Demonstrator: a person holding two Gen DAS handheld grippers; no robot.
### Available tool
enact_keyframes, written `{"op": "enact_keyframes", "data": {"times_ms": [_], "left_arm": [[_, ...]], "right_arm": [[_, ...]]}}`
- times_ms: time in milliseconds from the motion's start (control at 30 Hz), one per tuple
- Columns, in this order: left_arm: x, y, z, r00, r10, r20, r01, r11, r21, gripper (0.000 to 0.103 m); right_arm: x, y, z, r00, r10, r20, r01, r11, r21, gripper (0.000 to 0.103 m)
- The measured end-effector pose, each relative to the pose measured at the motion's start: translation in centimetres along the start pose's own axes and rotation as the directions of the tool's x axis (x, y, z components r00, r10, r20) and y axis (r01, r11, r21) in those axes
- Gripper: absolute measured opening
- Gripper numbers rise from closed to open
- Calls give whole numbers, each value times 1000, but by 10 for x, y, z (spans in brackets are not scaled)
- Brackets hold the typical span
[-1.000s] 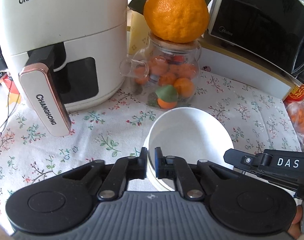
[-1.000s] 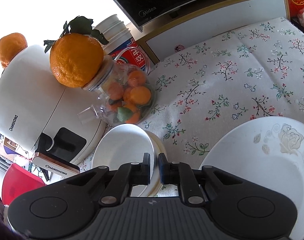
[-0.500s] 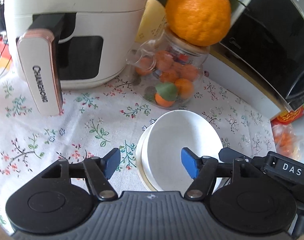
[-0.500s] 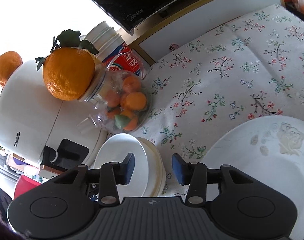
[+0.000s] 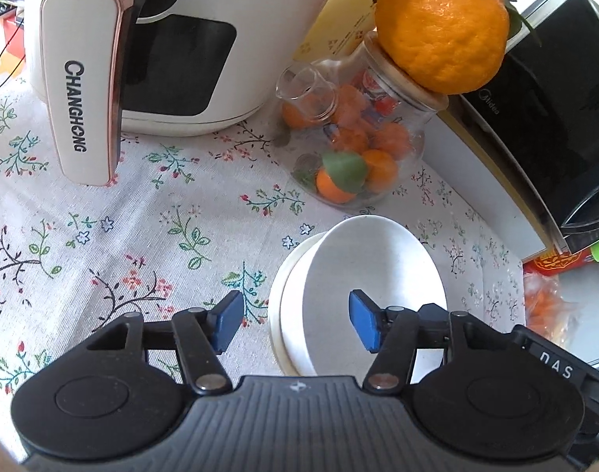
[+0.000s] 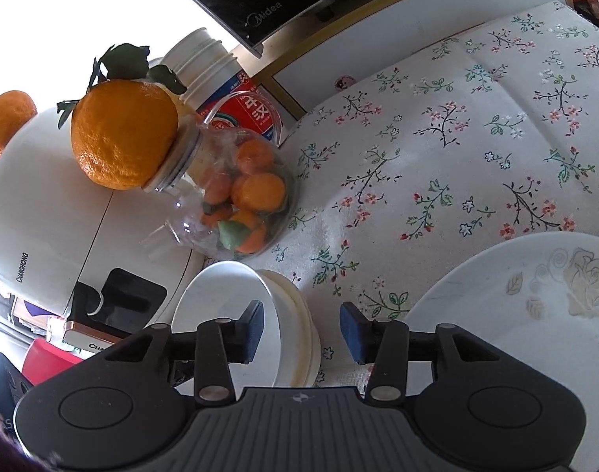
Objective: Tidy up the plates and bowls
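Left wrist view: left gripper (image 5: pixel 295 324) has its blue-padded fingers (image 5: pixel 227 322) spread wide, holding nothing. Near rim of the nested white round bowls (image 5: pixel 362 271) sits between the two pads, no contact visible. Stack is tilted on its side, opening facing the camera, resting on the white floral-print cloth-covered counter (image 5: pixel 102 236). Part of the other gripper, black with "DAS" lettering, shows at right edge. Just beyond the bowls, clear glass jar of small oranges (image 5: pixel 350 157) with a big orange fruit (image 5: pixel 443 27) on its lid. Left of the jar, white CHANGHONG air fryer (image 5: pixel 142 39), handle sticking out toward camera. Right of it, black microwave oven (image 5: pixel 555 98).

Right wrist view: right gripper (image 6: pixel 301 332) fingers (image 6: pixel 352 332) also wide apart, empty. Left pad overlaps the inside of the bowl stack (image 6: pixel 228 314); right pad is over the cloth, clear of the stack. White round plate with pale rose print (image 6: pixel 515 314) lies flat on the counter (image 6: pixel 456 137) at right, near the right finger, apart from the bowls. Jar (image 6: pixel 244 196) and big orange (image 6: pixel 124 133) beyond the bowls, air fryer (image 6: pixel 43 216) at left, a second orange on top of it.
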State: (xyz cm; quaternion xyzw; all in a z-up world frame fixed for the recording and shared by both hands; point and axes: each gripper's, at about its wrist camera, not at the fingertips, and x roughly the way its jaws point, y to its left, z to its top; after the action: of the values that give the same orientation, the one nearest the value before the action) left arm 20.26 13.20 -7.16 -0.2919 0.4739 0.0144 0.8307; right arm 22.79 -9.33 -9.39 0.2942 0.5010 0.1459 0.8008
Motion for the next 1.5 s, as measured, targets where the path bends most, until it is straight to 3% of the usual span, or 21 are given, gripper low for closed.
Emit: {"op": "enact_keyframes", "data": {"times_ms": [633, 1233, 1500], "left_arm": [[3, -14, 0, 999, 26, 30, -30, 992, 122, 27], [-6, -22, -1, 998, 14, 64, -24, 987, 156, 24], [-18, -31, -4, 997, -48, 67, 37, 986, 164, 24]], "right_arm": [[4, 7, -7, 999, 34, -7, -35, 998, -44, 43], [-6, 13, -7, 1000, 17, 27, -14, 996, -88, 40], [-25, 12, -4, 999, 12, 47, -9, 997, -75, 40]]}}
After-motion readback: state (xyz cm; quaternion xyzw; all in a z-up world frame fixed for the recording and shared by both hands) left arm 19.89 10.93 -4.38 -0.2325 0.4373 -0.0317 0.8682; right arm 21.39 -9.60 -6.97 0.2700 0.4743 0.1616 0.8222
